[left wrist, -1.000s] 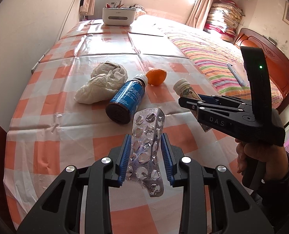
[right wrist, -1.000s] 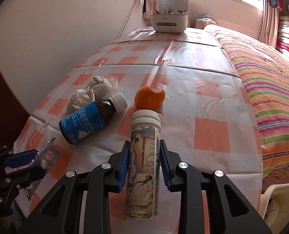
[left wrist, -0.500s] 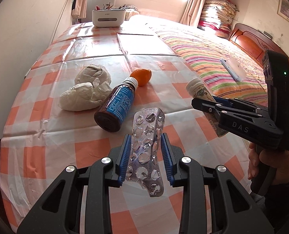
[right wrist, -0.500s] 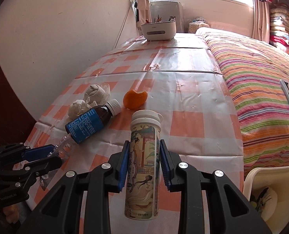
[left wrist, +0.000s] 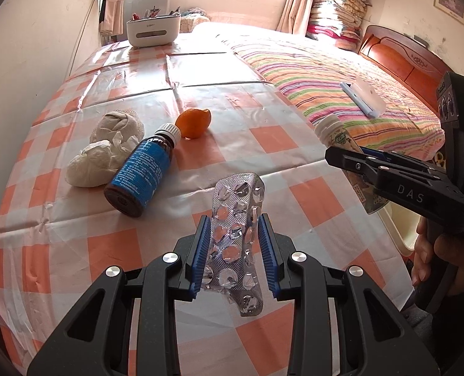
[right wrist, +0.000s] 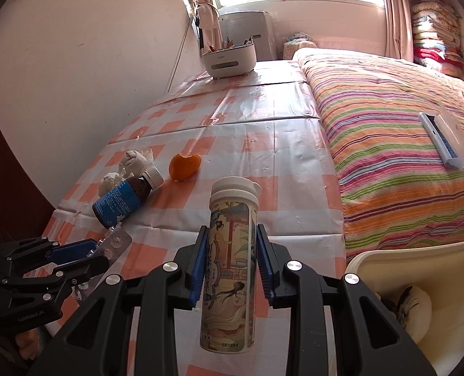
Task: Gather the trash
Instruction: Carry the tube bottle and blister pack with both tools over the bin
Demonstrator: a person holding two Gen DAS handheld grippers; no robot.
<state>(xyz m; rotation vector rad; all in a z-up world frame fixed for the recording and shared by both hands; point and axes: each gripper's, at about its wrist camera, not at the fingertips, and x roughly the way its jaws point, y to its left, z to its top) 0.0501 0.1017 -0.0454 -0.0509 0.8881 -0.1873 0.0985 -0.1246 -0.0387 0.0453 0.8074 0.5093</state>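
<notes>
Nearest to me, the left gripper (left wrist: pixel 233 252) clamps an emptied blister pack (left wrist: pixel 235 244) by its long edges, so the foil stands up clear of the tablecloth (left wrist: pixel 279 138) and can't slip flat again. Beside it the right gripper (right wrist: pixel 230 261) is closed on a tall tea tube (right wrist: pixel 229 266), gripped mid-body with the cap up, probably to keep it steady for carrying. Both loads hang over the table's near edge, just above a cream bin (right wrist: pixel 420 260) that already has rubbish in it, so I'd judge they're headed there. Farther back, a brown bottle (left wrist: pixel 141 175), crumpled tissues (left wrist: pixel 103 153) and orange peel (left wrist: pixel 193 122) lie clustered on the cloth, uncollected.
</notes>
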